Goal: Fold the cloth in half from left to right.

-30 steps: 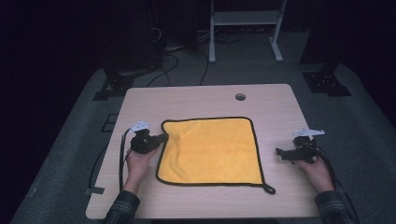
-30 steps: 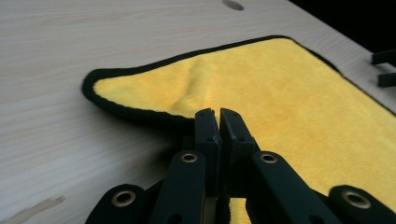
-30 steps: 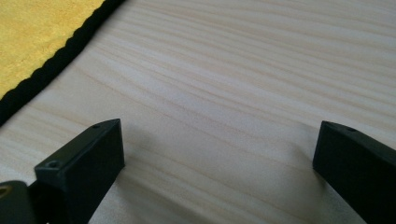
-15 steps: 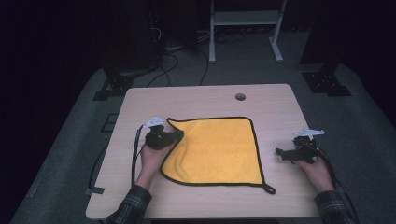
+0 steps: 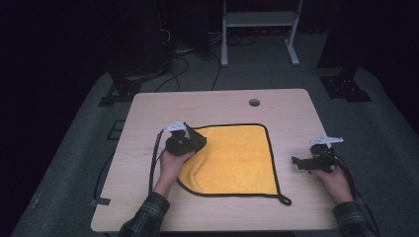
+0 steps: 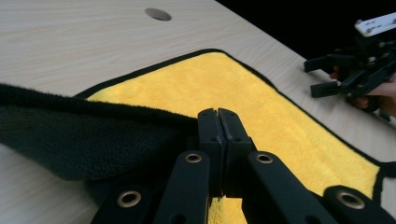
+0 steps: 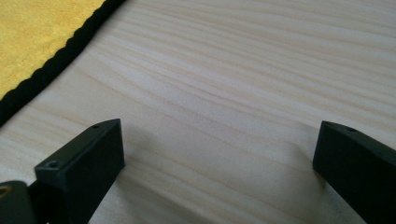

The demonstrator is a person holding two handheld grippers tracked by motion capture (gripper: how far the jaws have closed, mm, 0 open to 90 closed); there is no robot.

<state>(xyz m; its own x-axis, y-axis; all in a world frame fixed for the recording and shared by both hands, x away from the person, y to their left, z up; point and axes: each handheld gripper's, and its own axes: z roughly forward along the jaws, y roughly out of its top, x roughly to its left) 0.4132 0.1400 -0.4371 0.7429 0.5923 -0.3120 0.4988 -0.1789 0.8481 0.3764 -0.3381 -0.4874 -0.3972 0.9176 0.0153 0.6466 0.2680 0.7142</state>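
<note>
A yellow cloth (image 5: 237,158) with a black border lies on the wooden table (image 5: 207,106). My left gripper (image 5: 199,143) is shut on the cloth's left edge, which is lifted and folded over toward the middle. In the left gripper view the jaws (image 6: 218,116) meet tightly on the cloth's edge, and the cloth's dark underside (image 6: 70,140) hangs to the left above the yellow top (image 6: 280,121). My right gripper (image 5: 298,163) rests on the table right of the cloth, open. In the right gripper view its jaws (image 7: 217,140) stand wide apart over bare wood, with the cloth's border (image 7: 42,70) at the upper left.
A round cable hole (image 5: 254,102) sits in the table's far side. A small loop (image 5: 284,200) sticks out at the cloth's near right corner. Beyond the table are a dark floor, cables and a white stand (image 5: 257,29). The other hand's gripper (image 6: 350,74) shows far off in the left gripper view.
My left gripper took hold of the cloth's left edge and carried it up and to the right, folding that edge inward. The right gripper has stayed put.
</note>
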